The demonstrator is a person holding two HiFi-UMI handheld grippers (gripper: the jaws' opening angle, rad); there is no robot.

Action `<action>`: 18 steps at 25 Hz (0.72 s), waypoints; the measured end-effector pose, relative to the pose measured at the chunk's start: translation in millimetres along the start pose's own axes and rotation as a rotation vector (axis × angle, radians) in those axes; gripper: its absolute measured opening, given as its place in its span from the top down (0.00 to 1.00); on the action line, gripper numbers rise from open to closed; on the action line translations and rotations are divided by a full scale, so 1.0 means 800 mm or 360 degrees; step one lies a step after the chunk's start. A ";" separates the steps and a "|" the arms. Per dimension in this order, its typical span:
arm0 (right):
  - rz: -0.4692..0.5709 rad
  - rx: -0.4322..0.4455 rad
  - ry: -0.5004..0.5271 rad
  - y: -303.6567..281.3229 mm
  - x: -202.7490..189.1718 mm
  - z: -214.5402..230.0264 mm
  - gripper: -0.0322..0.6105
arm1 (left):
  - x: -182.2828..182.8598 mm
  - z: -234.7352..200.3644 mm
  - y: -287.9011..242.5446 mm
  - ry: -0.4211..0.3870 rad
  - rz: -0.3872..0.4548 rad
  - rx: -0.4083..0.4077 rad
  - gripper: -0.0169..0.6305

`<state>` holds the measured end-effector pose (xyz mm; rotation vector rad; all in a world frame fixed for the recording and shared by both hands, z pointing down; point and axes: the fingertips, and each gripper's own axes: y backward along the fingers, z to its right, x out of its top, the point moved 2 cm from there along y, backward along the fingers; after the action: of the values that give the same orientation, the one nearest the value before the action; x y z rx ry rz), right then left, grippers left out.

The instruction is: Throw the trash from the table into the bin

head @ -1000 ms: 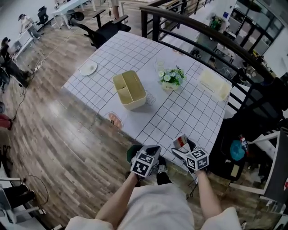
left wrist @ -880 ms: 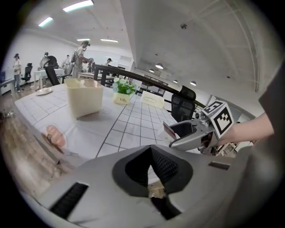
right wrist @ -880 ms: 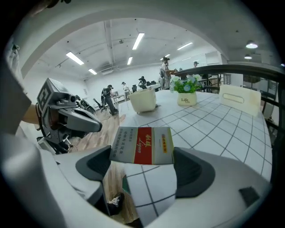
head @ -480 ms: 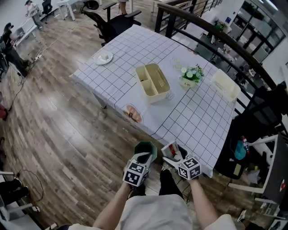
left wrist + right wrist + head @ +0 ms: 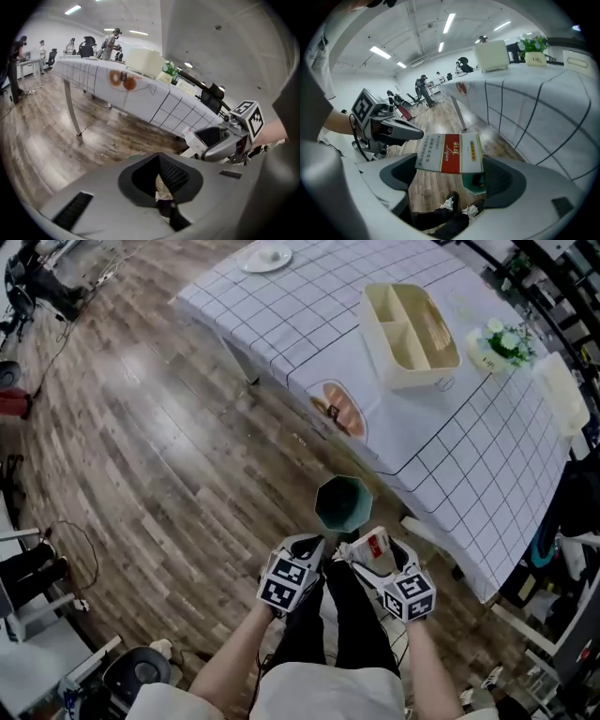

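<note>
**Cigarette pack held at the green bin**

Your right gripper (image 5: 368, 552) is clamped on the cigarette pack (image 5: 376, 546), a white box with a red band. Its jaws stand apart, with the pack spanning the gap between them. The pack hangs in the air just on your side of the green bin (image 5: 343, 502). Your left gripper (image 5: 313, 546) hovers next to the pack, also on your side of the bin, with its jaws pressed together.

The bin stands open-mouthed on the wood-plank floor (image 5: 159, 446), close to the draped edge of the table (image 5: 300, 315). A white cloth (image 5: 441, 456) ruled in black squares covers the table. An orange print (image 5: 339, 411) on the overhang lies just beyond the bin. Farther beyond the bin, on the table top, sit a cream two-compartment box (image 5: 411, 324) and a pot of flowers (image 5: 506, 341). A small plate (image 5: 267, 257) lies farthest from the bin.

Only the head view shows the bin's whole mouth and the table top from above. The right gripper view shows the pack's printed face and a slice of the bin beneath the pack's lower right corner. It also shows your shoes (image 5: 446, 205) on the floor beside the bin, and the left gripper level with the pack. Overhead it shows ceiling strip lights (image 5: 450, 21), and people (image 5: 421, 86) stand far down the room. The left gripper view shows that gripper's own jaws closed. It also shows the right gripper carrying the pack, and a table leg (image 5: 70, 105) under the cloth.
</note>
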<state>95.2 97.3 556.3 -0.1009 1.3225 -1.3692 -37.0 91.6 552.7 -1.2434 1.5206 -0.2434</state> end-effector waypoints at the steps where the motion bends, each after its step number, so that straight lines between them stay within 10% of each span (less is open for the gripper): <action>1: -0.0021 0.0002 -0.0001 -0.016 -0.011 0.006 0.25 | -0.010 -0.010 -0.012 0.0005 -0.0016 0.0010 0.93; 18: -0.0371 -0.0150 0.0081 -0.260 -0.194 0.145 0.25 | -0.174 -0.110 -0.241 -0.0091 -0.0195 -0.0031 0.93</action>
<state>96.8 74.5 839.3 -0.2937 1.4528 -1.5120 -21.6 80.0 805.7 -1.3499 1.4028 -0.2713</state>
